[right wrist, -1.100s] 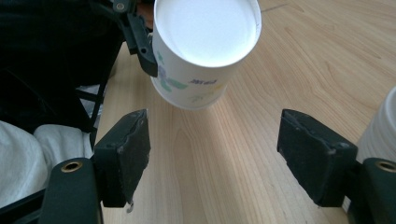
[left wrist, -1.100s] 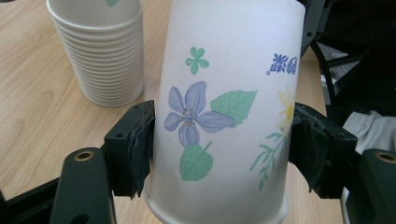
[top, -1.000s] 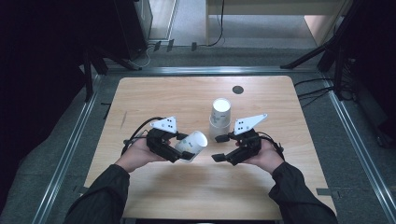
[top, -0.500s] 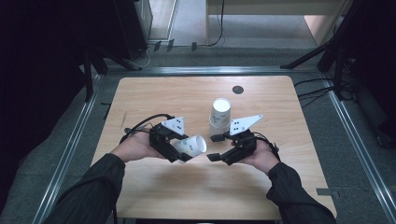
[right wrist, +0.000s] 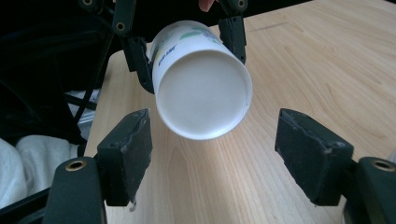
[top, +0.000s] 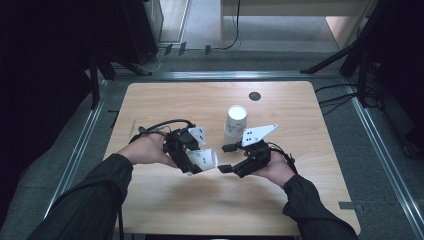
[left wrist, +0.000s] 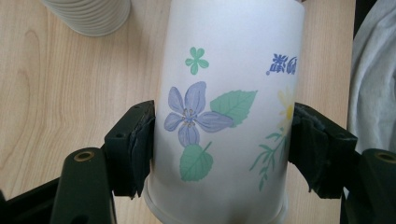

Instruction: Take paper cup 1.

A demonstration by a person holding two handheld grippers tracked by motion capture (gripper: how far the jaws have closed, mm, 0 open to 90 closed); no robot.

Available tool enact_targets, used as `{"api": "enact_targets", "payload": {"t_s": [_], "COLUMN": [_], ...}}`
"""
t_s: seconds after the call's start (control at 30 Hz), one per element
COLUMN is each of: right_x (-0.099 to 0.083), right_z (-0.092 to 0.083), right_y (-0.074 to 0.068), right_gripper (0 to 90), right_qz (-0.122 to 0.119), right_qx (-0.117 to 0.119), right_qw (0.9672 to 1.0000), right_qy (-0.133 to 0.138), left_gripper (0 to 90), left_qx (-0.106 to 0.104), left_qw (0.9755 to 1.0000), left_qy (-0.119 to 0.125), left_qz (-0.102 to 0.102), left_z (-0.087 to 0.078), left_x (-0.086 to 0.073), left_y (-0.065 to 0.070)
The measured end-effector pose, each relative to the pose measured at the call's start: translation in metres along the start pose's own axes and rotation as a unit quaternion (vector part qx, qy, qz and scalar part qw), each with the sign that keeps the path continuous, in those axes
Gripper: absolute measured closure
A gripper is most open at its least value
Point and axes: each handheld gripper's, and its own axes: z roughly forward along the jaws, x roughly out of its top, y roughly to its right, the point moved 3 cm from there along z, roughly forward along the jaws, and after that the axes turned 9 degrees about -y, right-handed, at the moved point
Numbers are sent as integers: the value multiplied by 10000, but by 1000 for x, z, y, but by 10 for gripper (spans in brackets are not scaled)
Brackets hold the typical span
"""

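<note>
White paper cup (left wrist: 224, 116) with a purple flower print is clamped in my left gripper (top: 192, 160) — pads pressing on both sides of the cup wall. It's held on its side above the wooden table (top: 165, 105), at about 6 o'clock from the stack of cups (top: 235, 122), with its mouth aimed toward 3 o'clock, straight at my right gripper (top: 226, 158).

From the right gripper view the cup's open mouth sits just ahead of my two black jaws. They've just been closing a bit but stand wide apart, with nothing pinched and the cup not yet between the pads. At 12 o'clock on the table there's a small dark round hole (top: 254, 96).
</note>
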Motion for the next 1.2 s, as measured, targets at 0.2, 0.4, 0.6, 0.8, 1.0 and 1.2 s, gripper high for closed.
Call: {"api": "enact_targets", "payload": {"t_s": [0.2, 0.4, 0.6, 0.8, 1.0, 1.2], "right_x": [4, 8, 10, 11, 11, 12], "right_z": [5, 11, 16, 18, 20, 21], "right_y": [-2, -4, -6, -7, -8, -8], "right_gripper": [277, 278, 285, 310, 336, 346], "right_qz": [-24, -51, -98, -119, -150, -144], "right_qx": [40, 39, 41, 50, 68, 21], "right_qw": [9999, 9998, 9997, 9997, 9998, 9999], "right_qy": [120, 182, 201, 217, 130, 91], "left_gripper": [287, 287, 287, 286, 287, 287], "left_qx": [12, 6, 12, 2, 16, 45], "left_qw": [9996, 9992, 9988, 9986, 9987, 9987], "left_qy": [-227, -329, -386, -394, -374, -371], "left_qz": [156, 230, 314, 341, 341, 361], "left_z": [-2, -4, -3, -4, -4, -4], "left_x": [6, 12, 16, 18, 19, 18], "left_y": [0, 0, 1, 1, 2, 1]}}
